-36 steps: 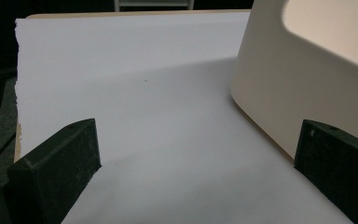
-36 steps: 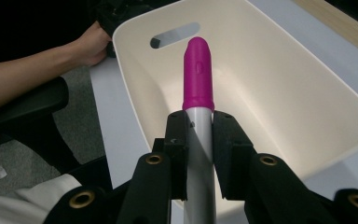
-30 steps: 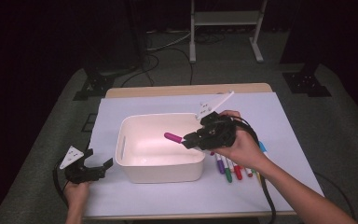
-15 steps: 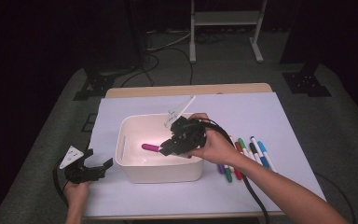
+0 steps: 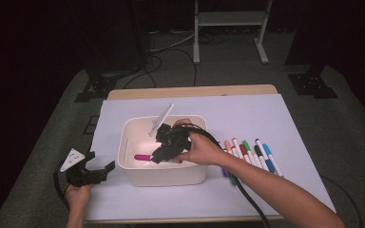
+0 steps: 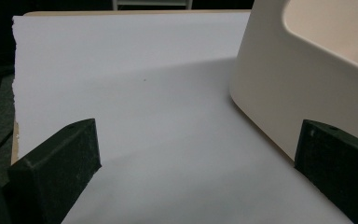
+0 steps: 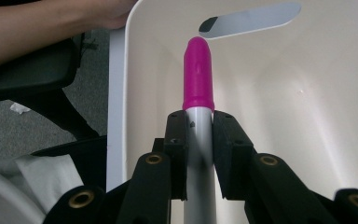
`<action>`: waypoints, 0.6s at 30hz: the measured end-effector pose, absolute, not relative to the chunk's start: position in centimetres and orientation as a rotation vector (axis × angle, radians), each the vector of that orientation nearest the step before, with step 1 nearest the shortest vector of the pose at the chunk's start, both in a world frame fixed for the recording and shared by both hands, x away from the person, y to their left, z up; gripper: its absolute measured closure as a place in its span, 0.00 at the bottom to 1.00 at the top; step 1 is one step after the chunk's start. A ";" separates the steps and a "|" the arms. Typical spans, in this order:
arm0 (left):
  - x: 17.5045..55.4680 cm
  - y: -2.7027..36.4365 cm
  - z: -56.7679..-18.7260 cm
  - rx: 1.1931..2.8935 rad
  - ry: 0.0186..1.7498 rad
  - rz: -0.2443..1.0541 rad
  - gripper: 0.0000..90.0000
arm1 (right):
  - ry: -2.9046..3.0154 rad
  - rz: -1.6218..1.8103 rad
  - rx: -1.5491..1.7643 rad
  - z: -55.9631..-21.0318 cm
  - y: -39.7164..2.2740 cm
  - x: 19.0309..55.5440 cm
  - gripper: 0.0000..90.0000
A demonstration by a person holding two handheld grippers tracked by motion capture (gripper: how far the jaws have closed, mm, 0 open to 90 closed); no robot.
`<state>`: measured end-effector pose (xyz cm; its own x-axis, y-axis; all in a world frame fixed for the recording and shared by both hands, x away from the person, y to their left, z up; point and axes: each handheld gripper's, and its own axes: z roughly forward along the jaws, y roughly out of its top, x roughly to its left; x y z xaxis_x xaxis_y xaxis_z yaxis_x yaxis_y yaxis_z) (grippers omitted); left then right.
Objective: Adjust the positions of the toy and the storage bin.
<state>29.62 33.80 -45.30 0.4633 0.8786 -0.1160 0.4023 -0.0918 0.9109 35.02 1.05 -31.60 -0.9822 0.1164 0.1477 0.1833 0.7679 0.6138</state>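
Gripping: right gripper (image 7: 198, 140) has its black jaws closed tight on the pale grey barrel of the magenta-capped marker (image 7: 198, 81), just below the cap
Marker: smooth round plastic, glossy cap with a domed tip; it sits inside the bin (image 5: 128, 142), cap pointing at the wall with the slot handle, held above the floor
Bin: cream plastic tub with rounded corners, matte and smooth, with an oval slot handle cut through one end wall
Left gripper (image 5: 91, 172): jaws spread wide with nothing between them, resting low over the white paper sheet (image 6: 121, 70) just beside the bin's outer wall
Loose markers (image 5: 247, 154): row of coloured pens lying on the sheet to the right of the bin
Writing: none readable
Right hand (image 5: 202, 149): reaches over the bin's right rim, gripper angled down and leftward into it
Left hand (image 5: 78, 194): low at the table's near edge
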 end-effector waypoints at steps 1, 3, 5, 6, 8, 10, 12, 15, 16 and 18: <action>29.6 33.8 -45.3 1.693 1.112 0.584 0.00 | -2.860 -1.002 -0.237 -31.7 1.2 35.1 0.84; 29.6 33.8 -45.3 1.693 1.112 0.584 0.00 | -2.862 -0.992 -0.237 -31.9 1.4 35.2 0.84; 29.6 33.8 -45.3 1.694 1.112 0.582 0.00 | -2.868 -0.966 -0.221 -32.3 1.9 35.3 0.84; 29.7 33.8 -45.3 1.695 1.112 0.581 0.00 | -2.866 -0.961 -0.212 -32.4 2.0 35.4 0.84; 29.7 33.8 -45.3 1.695 1.112 0.581 0.00 | -2.875 -0.936 -0.208 -32.7 2.2 35.5 0.84; 29.6 33.8 -45.3 1.695 1.112 0.581 0.00 | -2.880 -0.916 -0.209 -33.1 2.4 35.7 0.84; 29.7 33.8 -45.3 1.695 1.111 0.580 0.00 | -2.886 -0.894 -0.205 -33.4 2.7 35.7 0.84; 29.7 33.8 -45.3 1.694 1.113 0.579 0.00 | -2.892 -0.876 -0.196 -33.6 2.9 35.7 0.84; 29.7 33.8 -45.3 1.693 1.113 0.579 0.00 | -2.893 -0.869 -0.192 -33.8 3.1 35.6 0.84; 29.7 33.8 -45.3 1.694 1.113 0.579 0.00 | -2.894 -0.855 -0.192 -33.9 3.2 35.6 0.84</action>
<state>29.66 33.84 -45.29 0.4647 0.8773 -0.1202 0.4053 -0.0900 0.9097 35.63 3.22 -33.94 -0.9850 0.0879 0.1484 0.1544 0.8325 0.5321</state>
